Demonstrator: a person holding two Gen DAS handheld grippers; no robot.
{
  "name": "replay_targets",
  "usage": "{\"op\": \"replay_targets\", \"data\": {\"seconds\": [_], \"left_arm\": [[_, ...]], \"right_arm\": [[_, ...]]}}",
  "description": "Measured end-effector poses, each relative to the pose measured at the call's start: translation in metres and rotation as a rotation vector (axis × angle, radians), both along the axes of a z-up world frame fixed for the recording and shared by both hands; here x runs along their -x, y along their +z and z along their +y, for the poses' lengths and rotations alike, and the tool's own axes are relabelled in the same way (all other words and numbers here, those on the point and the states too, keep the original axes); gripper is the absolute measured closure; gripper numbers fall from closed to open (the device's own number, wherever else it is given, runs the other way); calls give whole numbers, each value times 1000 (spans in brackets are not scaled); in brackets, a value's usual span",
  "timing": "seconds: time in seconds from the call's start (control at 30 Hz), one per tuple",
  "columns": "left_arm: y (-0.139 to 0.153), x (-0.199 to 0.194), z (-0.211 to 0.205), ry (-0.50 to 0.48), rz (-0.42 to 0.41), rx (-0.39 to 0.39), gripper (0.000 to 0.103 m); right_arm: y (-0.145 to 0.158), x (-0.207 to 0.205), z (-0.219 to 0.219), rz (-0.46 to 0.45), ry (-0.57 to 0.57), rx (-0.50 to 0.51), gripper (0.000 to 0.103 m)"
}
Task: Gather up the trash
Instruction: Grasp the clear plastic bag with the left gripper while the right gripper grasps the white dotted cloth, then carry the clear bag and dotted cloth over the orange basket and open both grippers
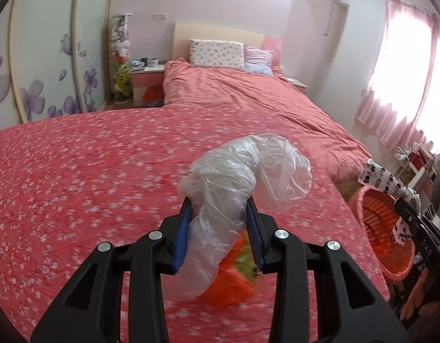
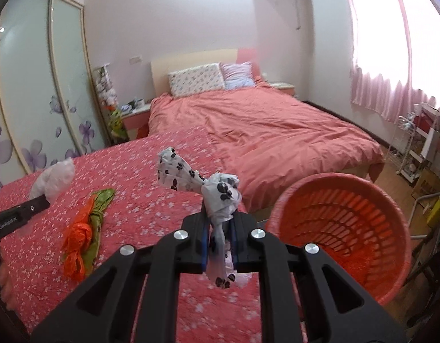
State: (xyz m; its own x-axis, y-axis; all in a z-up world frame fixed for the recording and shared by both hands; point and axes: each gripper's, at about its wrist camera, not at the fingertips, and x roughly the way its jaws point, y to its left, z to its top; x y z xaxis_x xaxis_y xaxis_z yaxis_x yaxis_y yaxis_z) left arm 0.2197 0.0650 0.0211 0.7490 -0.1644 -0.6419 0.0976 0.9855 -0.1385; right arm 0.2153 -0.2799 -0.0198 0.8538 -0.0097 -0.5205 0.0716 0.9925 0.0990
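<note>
Both grippers are clamped on trash: the left gripper [image 1: 220, 203] pinches a clear plastic bag [image 1: 248, 171], the right gripper [image 2: 219, 217] a paw-print wrapper [image 2: 191, 175]. The orange basket [image 2: 391, 280] sits at four o'clock of the right gripper.

Bedroom w/ pink bed [image 2: 248, 120], floral wardrobe [image 2: 34, 85], bright curtained window [image 2: 391, 51].

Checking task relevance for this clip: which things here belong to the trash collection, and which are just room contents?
Job:
clear plastic bag, in left gripper
paw-print bag, in right gripper
orange and green wrapper, lying on the floral bedspread
orange basket

Lying about:
pillows
nightstand
curtain
</note>
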Motion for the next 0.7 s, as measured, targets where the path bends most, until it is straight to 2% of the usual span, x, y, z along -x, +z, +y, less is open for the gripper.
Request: {"op": "replay_targets", "data": {"seconds": [0.5, 0.7], "left_arm": [[-1, 13, -100, -146, -35, -9, 66], [-3, 16, -135, -207, -31, -1, 66]], "right_arm": [[-2, 39, -64, -58, -212, 24, 90], [-10, 48, -92, -54, -280, -10, 90]]}}
